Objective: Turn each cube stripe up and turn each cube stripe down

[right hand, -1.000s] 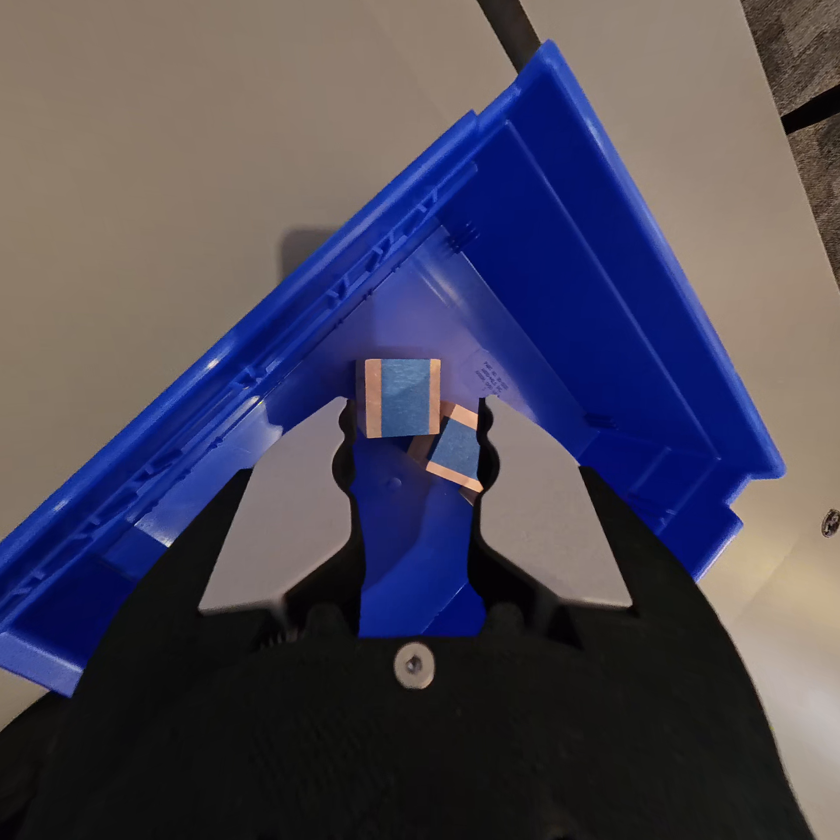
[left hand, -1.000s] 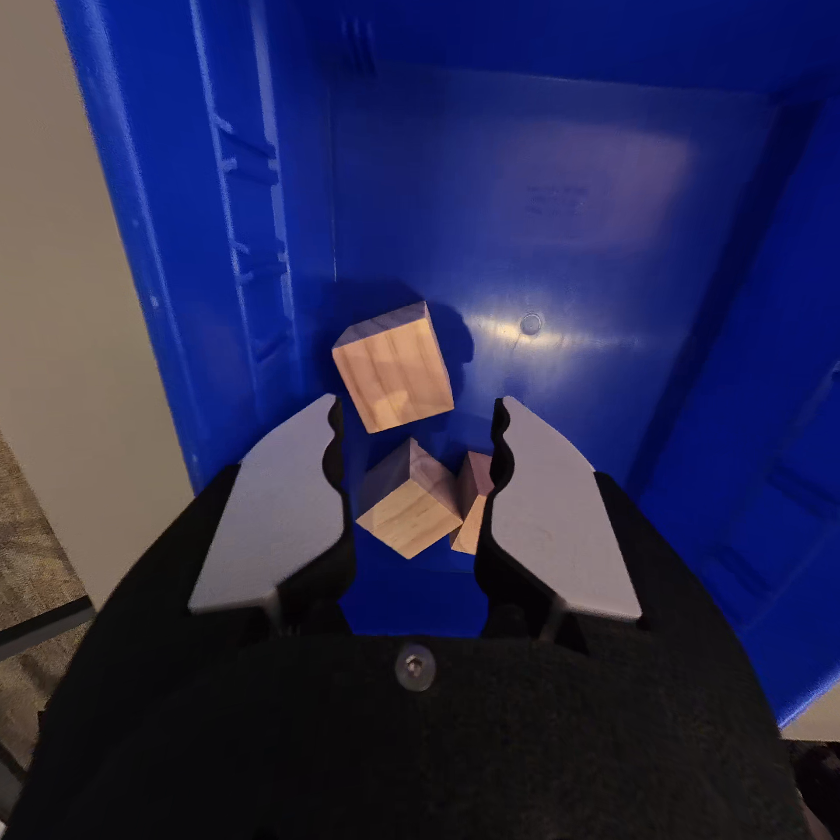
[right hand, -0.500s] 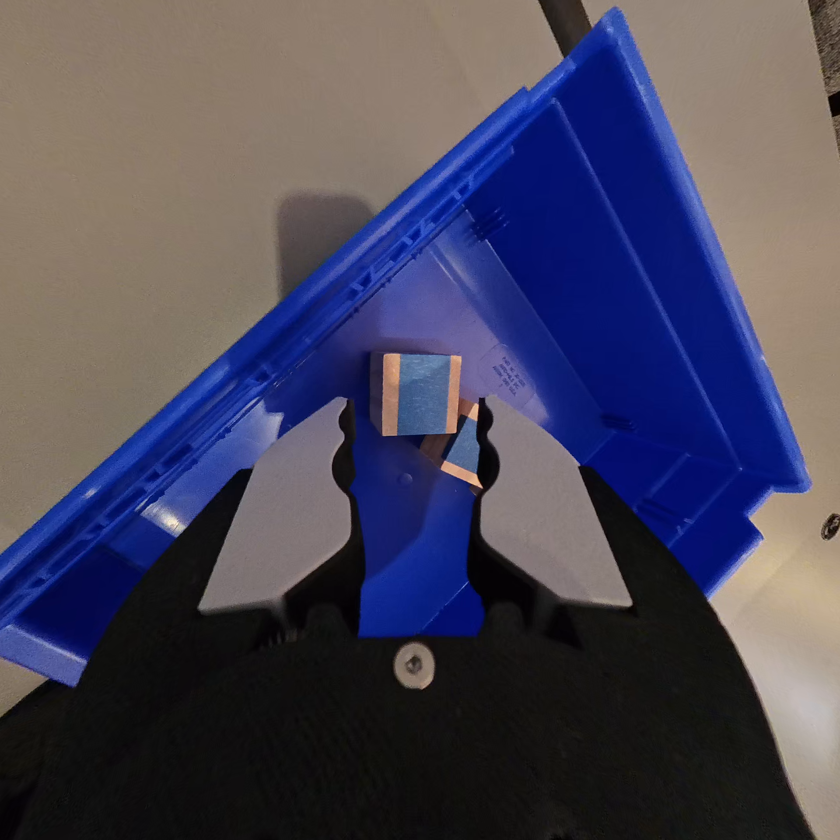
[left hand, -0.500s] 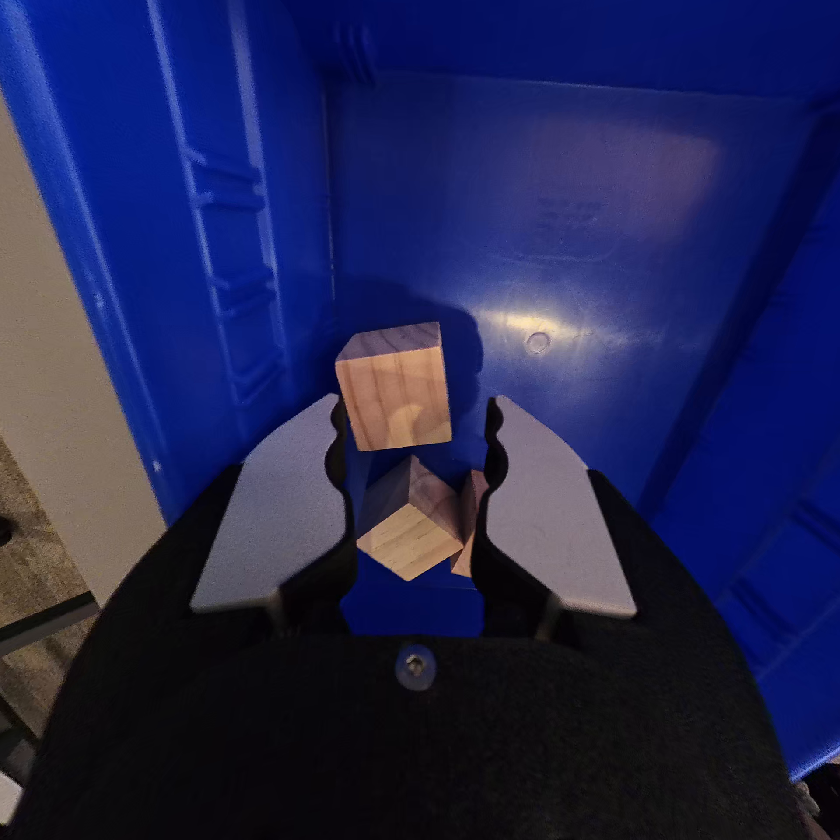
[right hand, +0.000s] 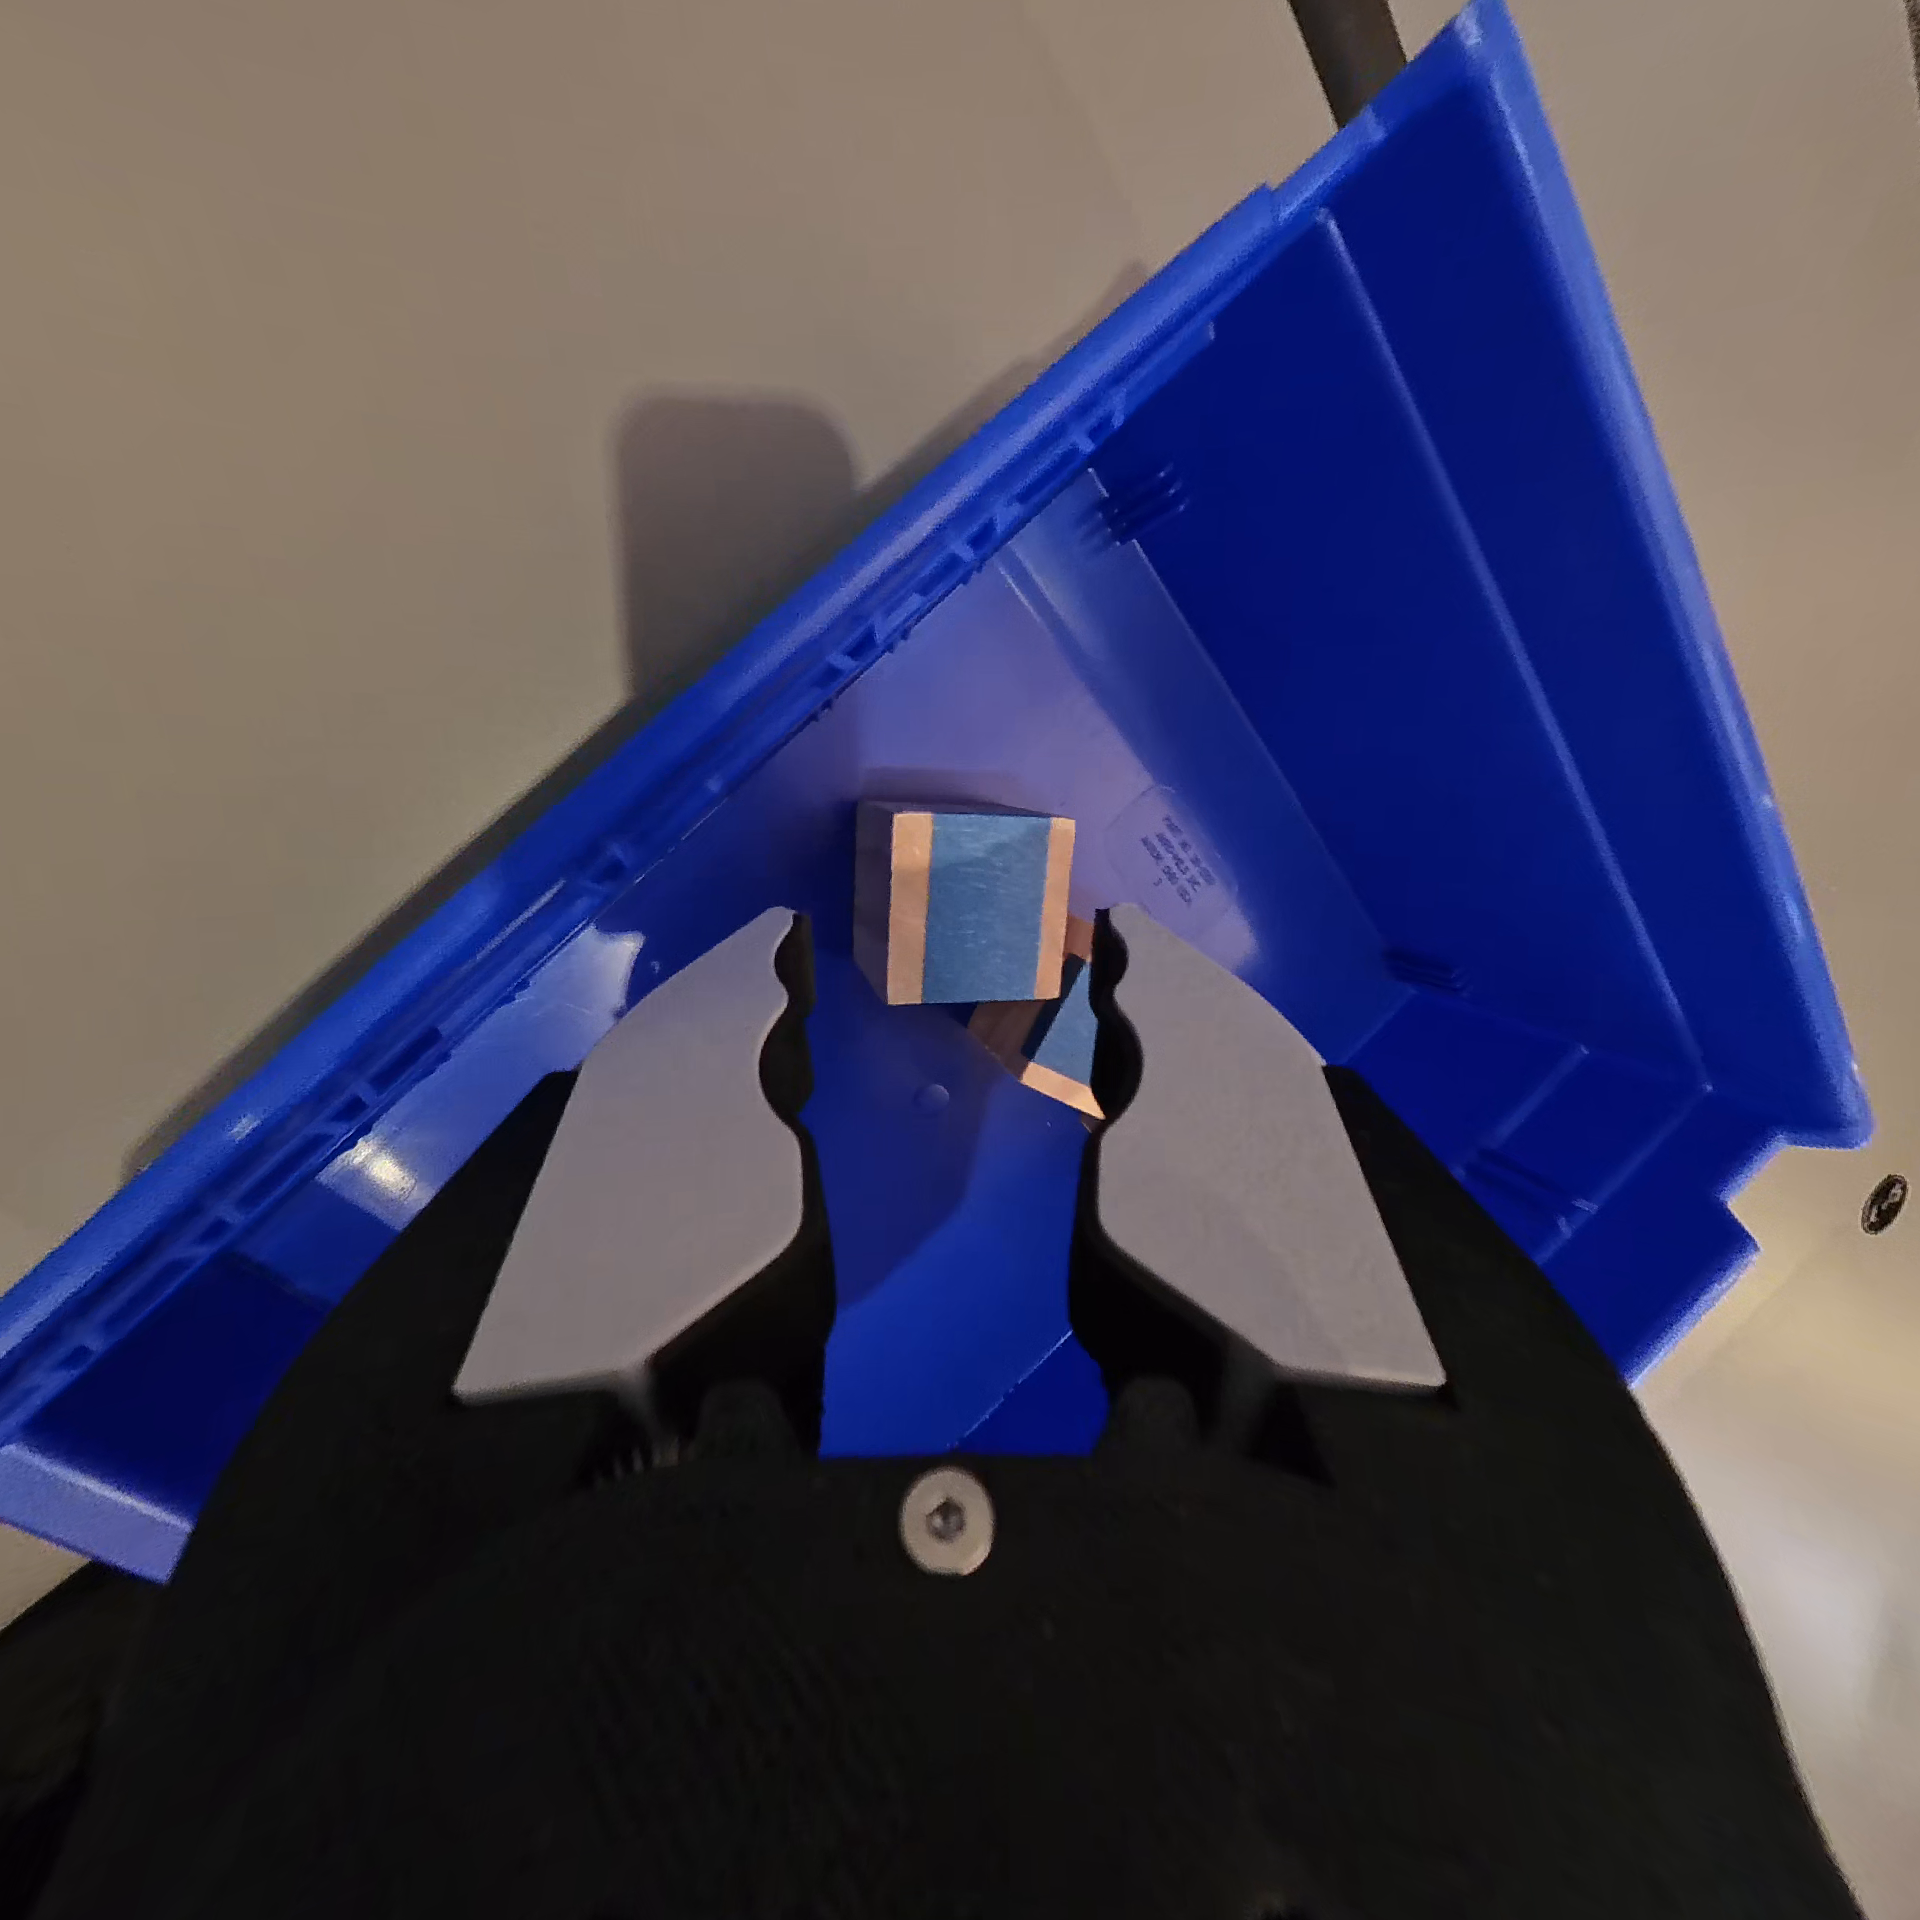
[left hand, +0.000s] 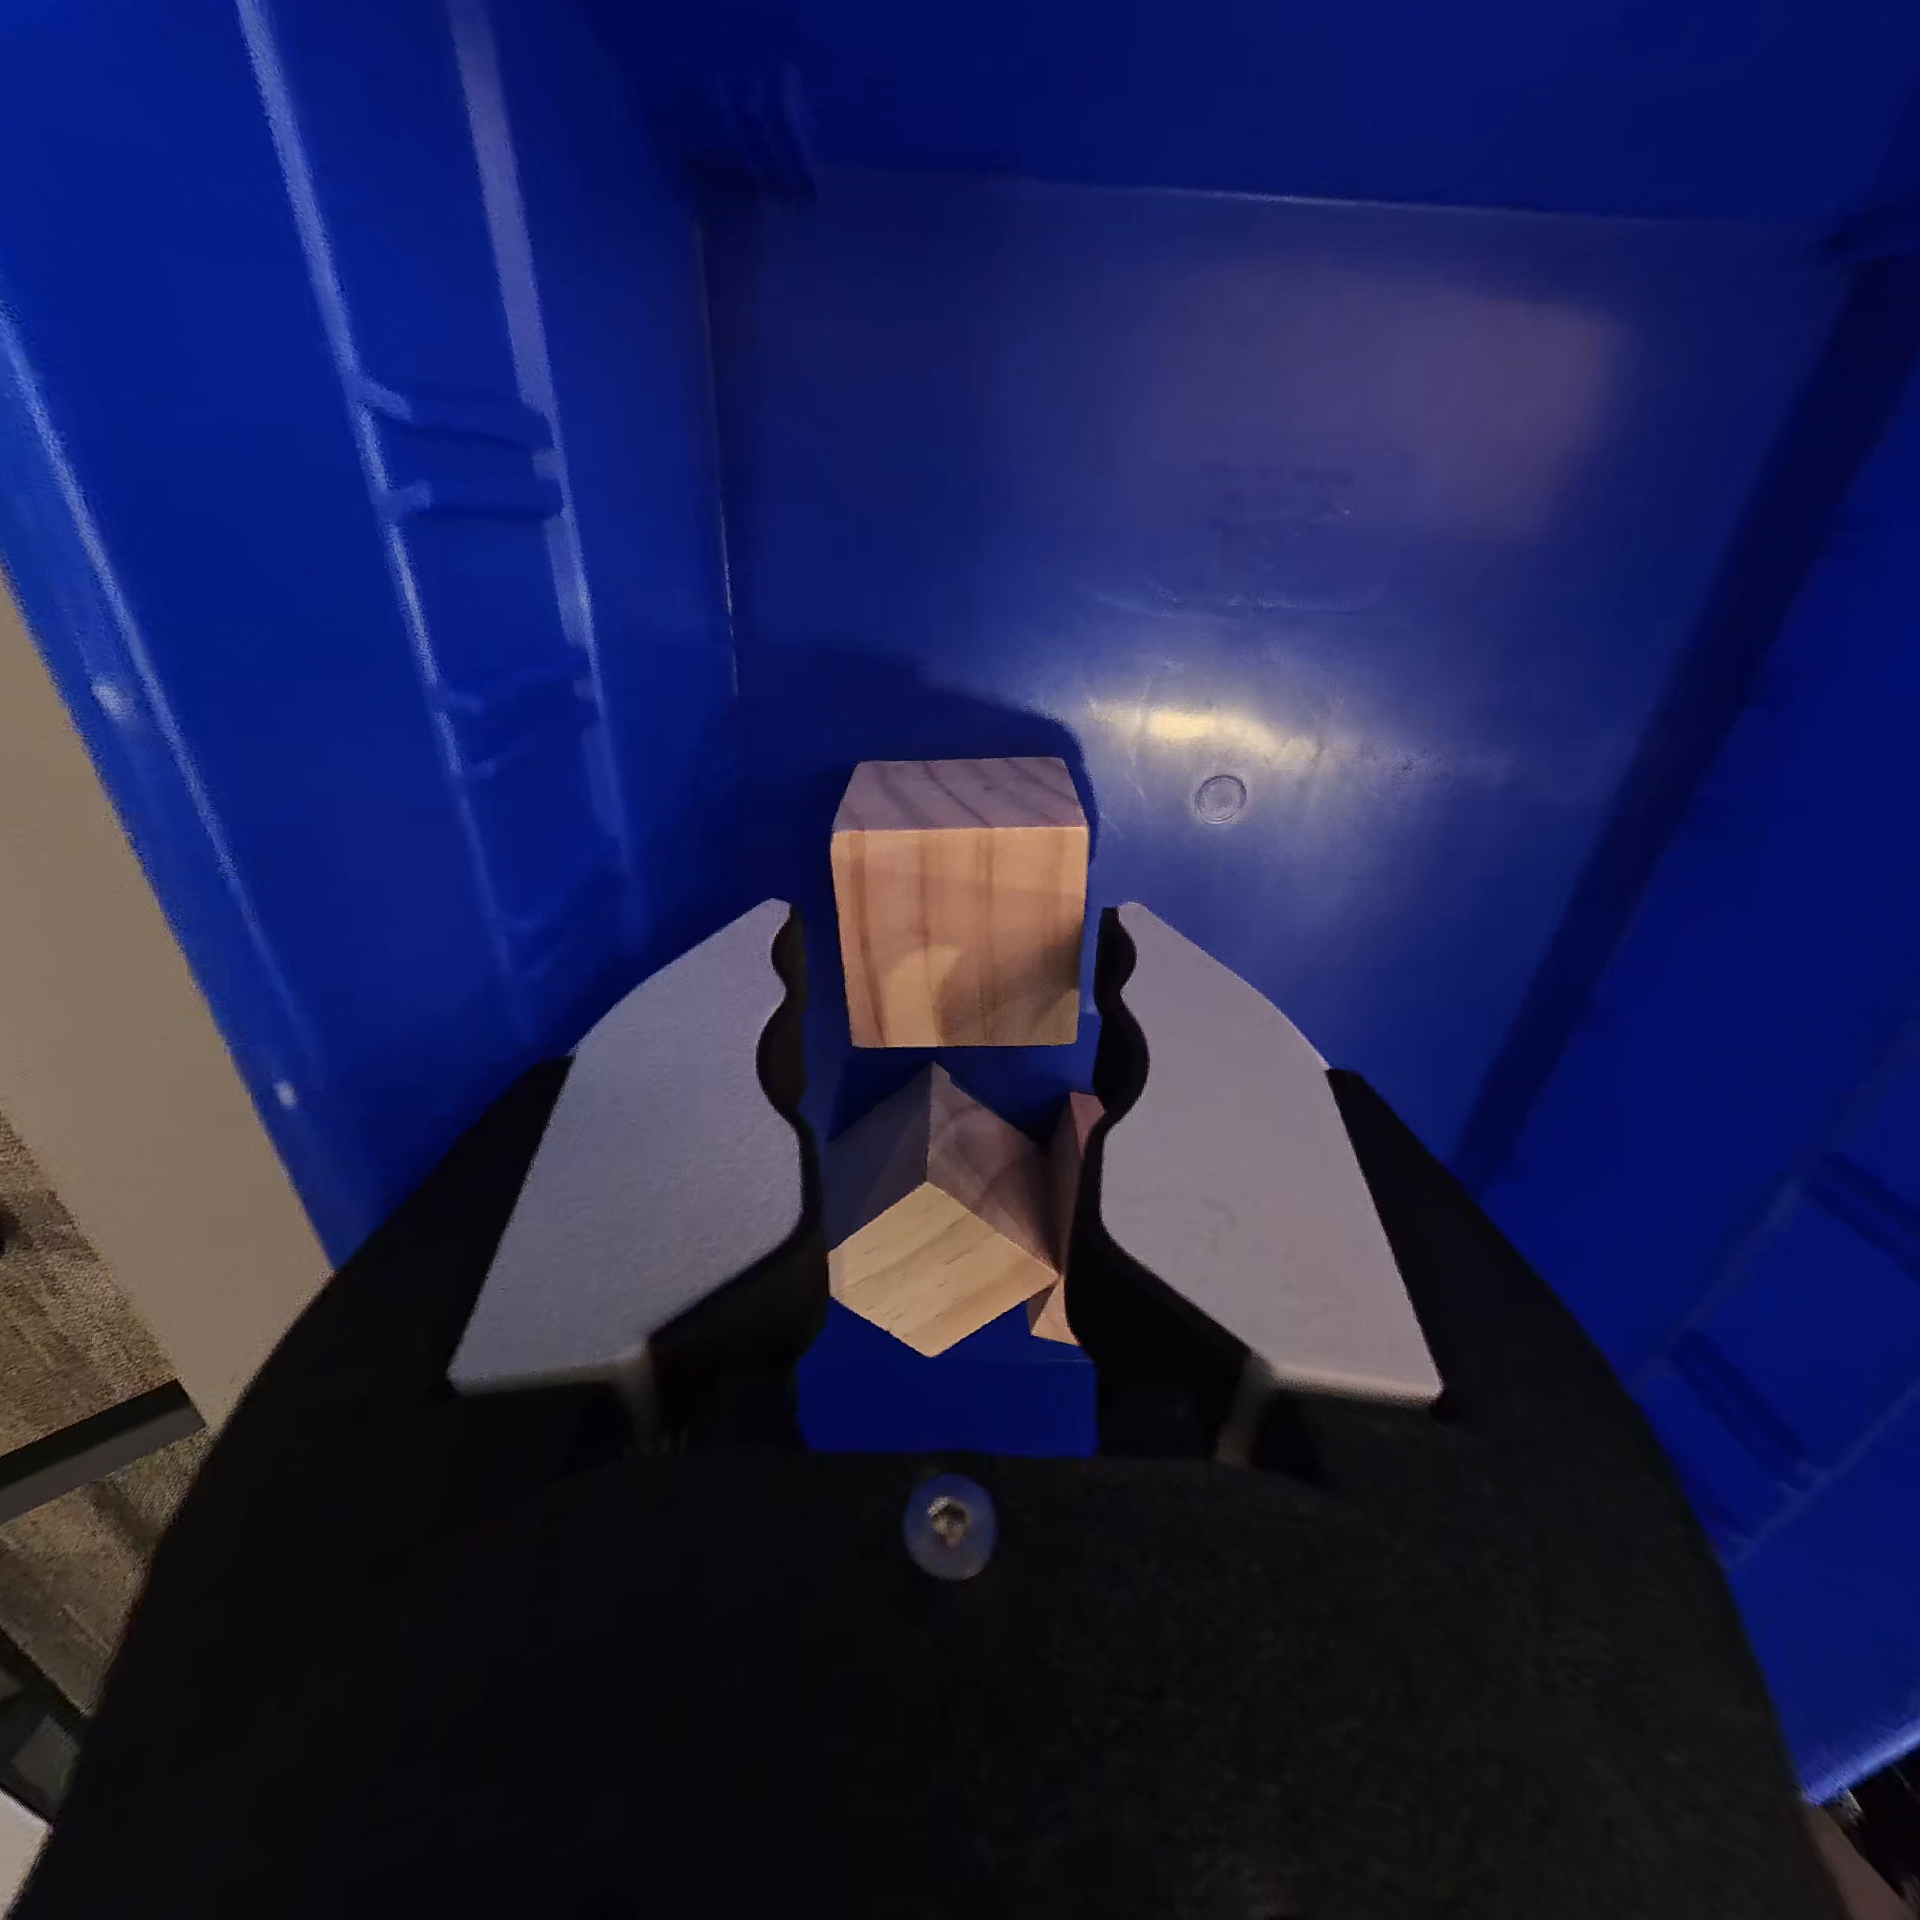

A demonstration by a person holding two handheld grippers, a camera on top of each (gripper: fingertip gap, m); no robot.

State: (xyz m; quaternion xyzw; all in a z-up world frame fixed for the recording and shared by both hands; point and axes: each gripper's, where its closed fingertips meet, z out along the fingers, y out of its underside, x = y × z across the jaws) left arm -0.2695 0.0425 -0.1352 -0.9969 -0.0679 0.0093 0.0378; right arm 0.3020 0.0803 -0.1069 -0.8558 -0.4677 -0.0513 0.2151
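Left claw [left hand: 945, 940] hangs released inside the blue bin [left hand: 1351, 520], its tips flanking a wooden cube [left hand: 961, 925] without touching; two more cubes [left hand: 935, 1247] lie nearer, no stripe visible from here. Right claw [right hand: 948, 940], also released, looks down from above the bin [right hand: 1558, 623]: two cubes [right hand: 977, 909] show stripes up, so turning down likely remains.
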